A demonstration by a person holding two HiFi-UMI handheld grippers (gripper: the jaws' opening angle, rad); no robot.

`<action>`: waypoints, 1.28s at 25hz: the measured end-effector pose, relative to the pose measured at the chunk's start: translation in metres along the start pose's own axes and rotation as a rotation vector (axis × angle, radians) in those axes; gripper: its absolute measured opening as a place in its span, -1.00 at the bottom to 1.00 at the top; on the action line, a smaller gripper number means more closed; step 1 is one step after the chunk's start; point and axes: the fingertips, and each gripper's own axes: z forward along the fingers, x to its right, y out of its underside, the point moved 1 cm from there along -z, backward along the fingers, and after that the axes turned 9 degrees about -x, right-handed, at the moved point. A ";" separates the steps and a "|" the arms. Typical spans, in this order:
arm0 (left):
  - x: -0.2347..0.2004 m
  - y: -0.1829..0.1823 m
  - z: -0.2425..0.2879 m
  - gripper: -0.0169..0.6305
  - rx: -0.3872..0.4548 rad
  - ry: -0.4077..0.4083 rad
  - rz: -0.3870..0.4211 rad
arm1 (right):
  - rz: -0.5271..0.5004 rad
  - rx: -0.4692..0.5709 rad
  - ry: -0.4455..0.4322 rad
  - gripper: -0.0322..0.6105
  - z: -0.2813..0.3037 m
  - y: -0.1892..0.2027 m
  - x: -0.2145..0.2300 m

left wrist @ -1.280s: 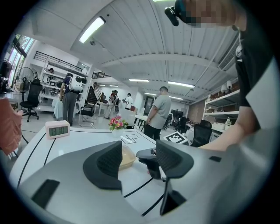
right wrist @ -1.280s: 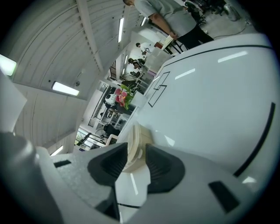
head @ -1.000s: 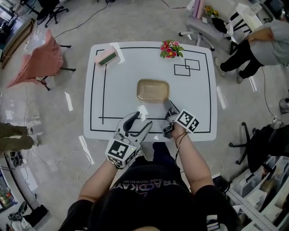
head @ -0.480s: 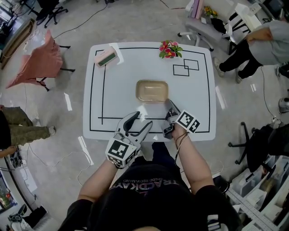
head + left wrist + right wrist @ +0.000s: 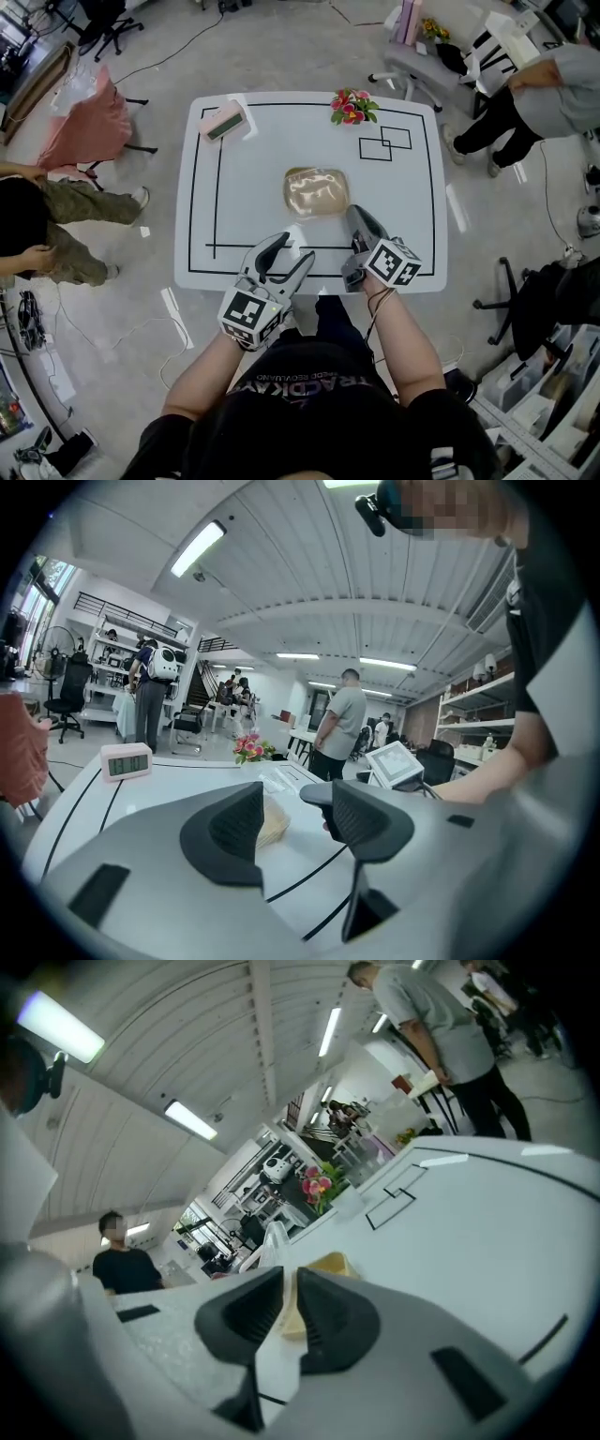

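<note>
R gripper (image 5: 356, 217): jaws narrow, pinching tan tray (image 5: 315, 190) rim, frame centre.
L gripper (image 5: 294, 249): jaws wide, empty, lower centre.
Progress: grip made; tray seems not yet lifted.

Tan tray (image 5: 316, 191) blurred, clock (image 5: 223, 120) digits too small

Around a white table (image 5: 412, 187) marked with black lines.
At far-left corner, pink clock (image 5: 223, 121); at far edge, flowers (image 5: 352, 106) beside two drawn rectangles (image 5: 386, 143). Left on the floor, pink-draped chair (image 5: 84, 122) and person in olive trousers (image 5: 66, 220); far right, standing person (image 5: 539, 89).
</note>
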 end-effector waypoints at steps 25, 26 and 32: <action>0.001 0.002 -0.091 -0.93 0.102 -0.030 0.028 | -0.668 0.184 0.028 -0.75 -0.093 0.003 -0.167; 0.002 0.003 -0.095 -0.93 0.103 -0.026 0.030 | -0.672 0.190 0.031 -0.75 -0.098 0.006 -0.172; 0.017 0.007 -0.107 -0.93 0.105 0.004 0.040 | -0.688 0.206 0.061 -0.76 -0.128 0.019 -0.182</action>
